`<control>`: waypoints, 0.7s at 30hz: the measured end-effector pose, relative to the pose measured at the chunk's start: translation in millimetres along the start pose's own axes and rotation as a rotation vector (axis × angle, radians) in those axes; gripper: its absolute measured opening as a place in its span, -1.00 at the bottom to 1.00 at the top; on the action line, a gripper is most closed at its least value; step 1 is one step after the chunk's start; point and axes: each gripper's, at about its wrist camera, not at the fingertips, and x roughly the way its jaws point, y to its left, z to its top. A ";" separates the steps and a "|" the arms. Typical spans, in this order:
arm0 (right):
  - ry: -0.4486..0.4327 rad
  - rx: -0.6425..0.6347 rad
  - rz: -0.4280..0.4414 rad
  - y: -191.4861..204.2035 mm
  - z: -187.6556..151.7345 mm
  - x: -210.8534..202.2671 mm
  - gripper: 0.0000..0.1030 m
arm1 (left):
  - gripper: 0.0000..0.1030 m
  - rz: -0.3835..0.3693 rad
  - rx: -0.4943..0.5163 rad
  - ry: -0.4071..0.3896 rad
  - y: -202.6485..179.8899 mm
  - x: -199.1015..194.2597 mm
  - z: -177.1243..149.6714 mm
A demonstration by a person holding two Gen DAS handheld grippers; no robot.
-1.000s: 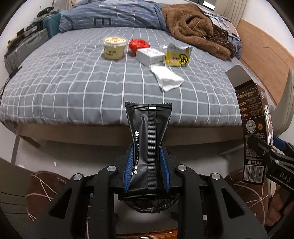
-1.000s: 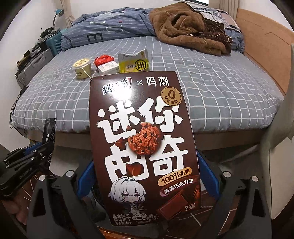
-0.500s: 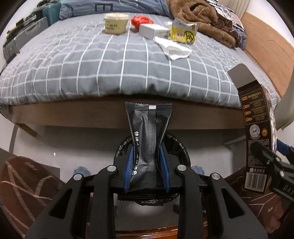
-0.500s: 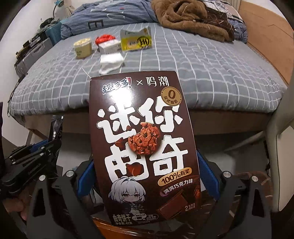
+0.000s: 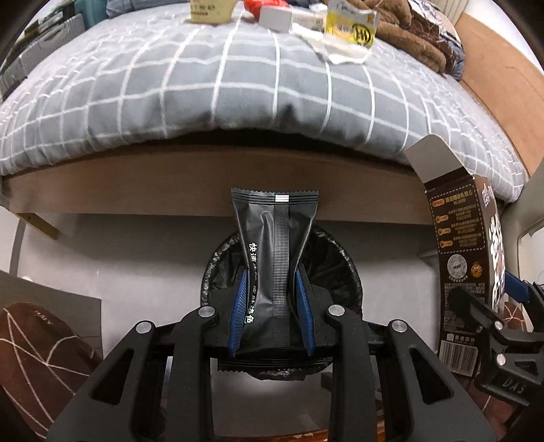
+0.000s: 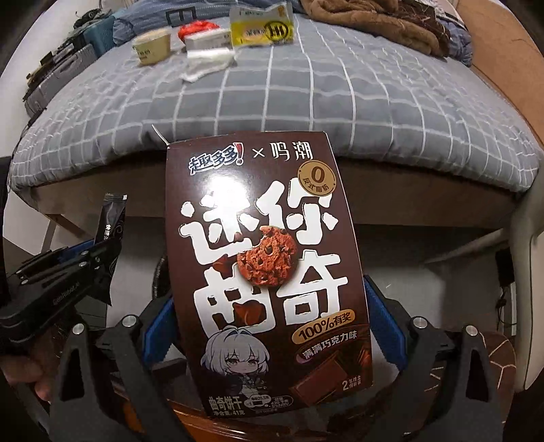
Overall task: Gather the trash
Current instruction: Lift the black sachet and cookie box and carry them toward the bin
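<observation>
1. The bed (image 5: 238,88) fills the upper half of both views; its wooden edge (image 5: 204,183) runs across mid-frame, with pale open floor below.
2. Only the left wrist view shows the bin (image 5: 340,268) with its black liner, at centre under the bed edge.
3. The right gripper (image 6: 272,326) clamps the brown cookie box (image 6: 265,272), which blocks that view's centre.
4. The left gripper (image 5: 272,299) pinches the black sachet (image 5: 275,251) upright in front of the bin's mouth.
5. More trash lies along the top: a yellow packet (image 6: 261,29), a cup (image 6: 153,49).

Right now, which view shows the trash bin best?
The left wrist view: the black-lined trash bin sits straight ahead under the black sachet, its rim and liner visible. In the right wrist view the cookie box covers nearly all of it.
</observation>
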 end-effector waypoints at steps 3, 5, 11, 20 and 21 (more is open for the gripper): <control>0.026 0.011 -0.004 -1.6 -1.2 8.7 0.78 | -0.48 -0.003 0.010 0.008 -5.3 13.5 -0.2; 0.041 0.020 -0.008 -3.0 -2.5 11.5 0.78 | -0.48 -0.010 0.022 0.016 -9.0 21.6 -1.9; 0.057 0.051 -0.024 -1.4 -1.4 4.7 0.78 | -0.48 -0.021 0.052 0.037 -22.3 41.3 -4.4; 0.060 0.073 -0.047 -1.7 -1.2 8.4 0.78 | -0.25 -0.025 0.075 0.029 -34.5 48.1 -6.1; 0.060 0.075 -0.047 -2.3 -1.5 8.3 0.78 | -0.22 -0.018 0.075 0.025 -35.7 47.3 -5.7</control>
